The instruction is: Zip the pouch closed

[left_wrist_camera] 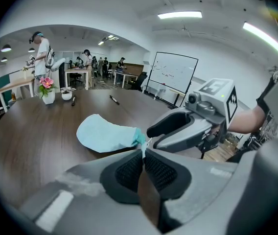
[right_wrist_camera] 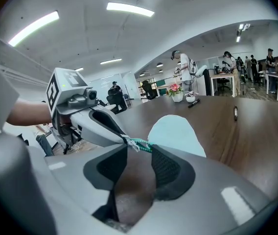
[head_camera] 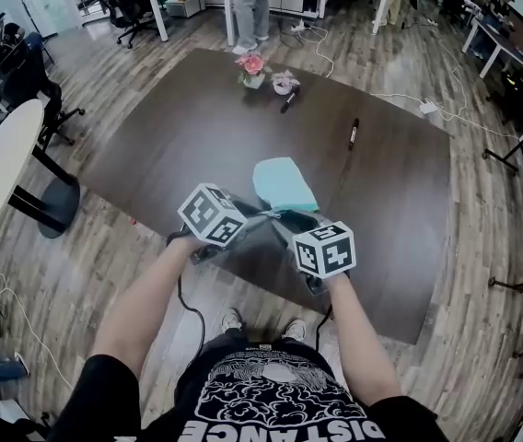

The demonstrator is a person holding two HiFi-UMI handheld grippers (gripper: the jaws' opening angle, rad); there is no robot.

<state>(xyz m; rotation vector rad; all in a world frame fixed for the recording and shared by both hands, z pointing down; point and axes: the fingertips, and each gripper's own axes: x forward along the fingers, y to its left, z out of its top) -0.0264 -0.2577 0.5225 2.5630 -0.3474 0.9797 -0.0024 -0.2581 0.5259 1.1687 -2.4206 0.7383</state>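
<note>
Shows pale-blue pouch (head_camera: pixel 284 184) resting on the worktop (head_camera: pixel 179 127), long axis running away from the person, near zip end clamped in left gripper (left_wrist_camera: pixel 143 153), teal zip tab (right_wrist_camera: pixel 139 143) between right gripper's (right_wrist_camera: pixel 139 150) parted, non-pressing jaws.

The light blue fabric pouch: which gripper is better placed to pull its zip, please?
Right, probably: the right gripper has open jaws flanking the white zip pull; the left gripper is shut on the light blue fabric pouch, anchoring it.
</note>
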